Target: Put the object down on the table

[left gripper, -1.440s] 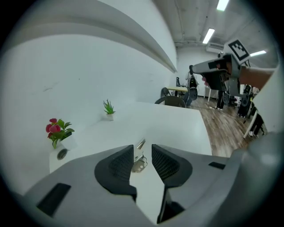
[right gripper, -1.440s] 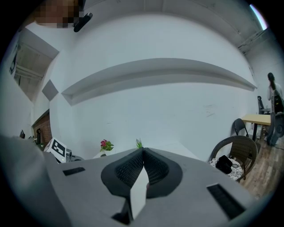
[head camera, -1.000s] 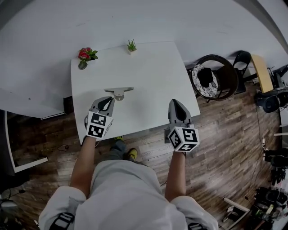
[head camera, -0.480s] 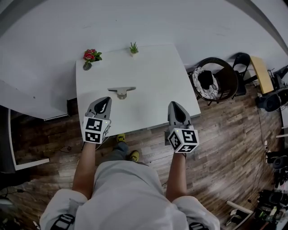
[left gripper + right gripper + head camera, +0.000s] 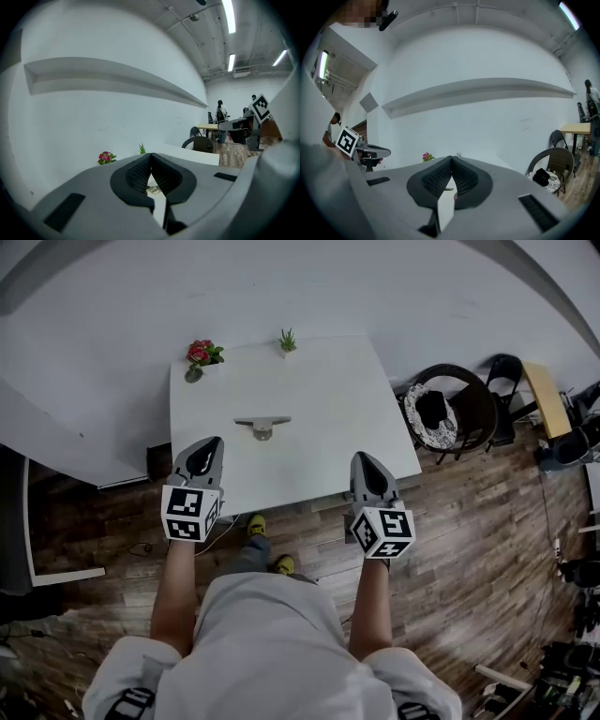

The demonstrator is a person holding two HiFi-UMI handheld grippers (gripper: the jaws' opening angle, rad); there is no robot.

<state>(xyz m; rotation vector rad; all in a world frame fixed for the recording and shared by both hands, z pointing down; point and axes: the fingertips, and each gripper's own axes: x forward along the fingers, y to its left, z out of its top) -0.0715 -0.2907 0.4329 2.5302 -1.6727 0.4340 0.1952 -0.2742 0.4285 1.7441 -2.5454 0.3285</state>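
The small grey metal object (image 5: 262, 425) lies on the white table (image 5: 328, 381) in the upper middle of the head view, apart from both grippers. Below it, the left gripper (image 5: 210, 446) by the table's lower left edge and the right gripper (image 5: 362, 461) by its lower right edge each have their jaws pressed together, holding nothing.

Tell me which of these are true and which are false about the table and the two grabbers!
1. The metal piece lies on the white table. True.
2. The left gripper is holding the metal piece. False: its jaws are shut on nothing, and the piece lies apart from it.
3. The red flowers stand at a far corner of the table. True.
4. The right gripper has its jaws wide open. False: they are shut, with nothing between them.
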